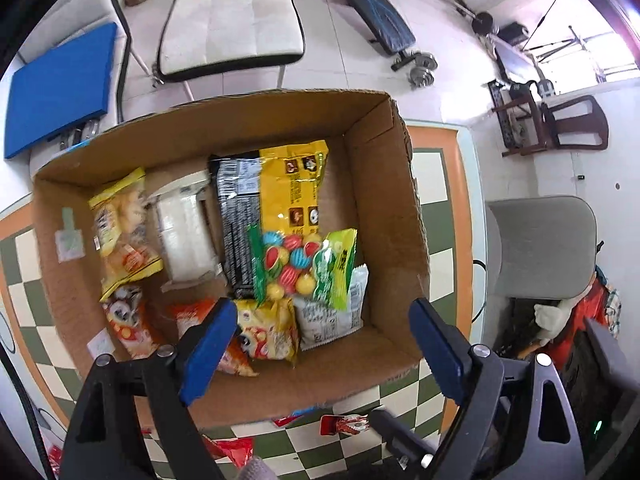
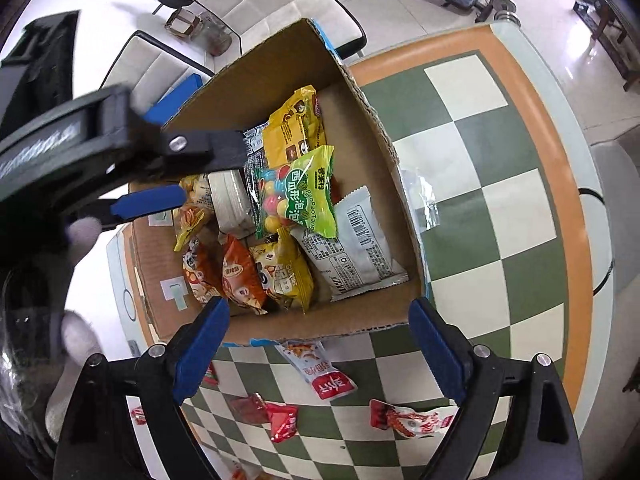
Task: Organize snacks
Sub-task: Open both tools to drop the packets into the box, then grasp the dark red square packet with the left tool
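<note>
The cardboard box (image 1: 372,184) brims with bright snack packets (image 1: 298,256) on a green-checked table (image 2: 492,216), both grippers (image 1: 320,344) (image 2: 320,344) spread wide, holding nothing.

Each tool (image 1: 322,322) has black plastic arms with silver screws and blue pads (ridged edges); white gloves (image 2: 82,228) worn.

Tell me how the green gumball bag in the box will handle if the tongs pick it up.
The gumball bag is thin film, so it will probably flop and crinkle. The round gumballs sit loose inside; they would likely shift and sag to the low end. It lies on top of other packets in the box, so it should lift free, though glossy film may slip.
</note>
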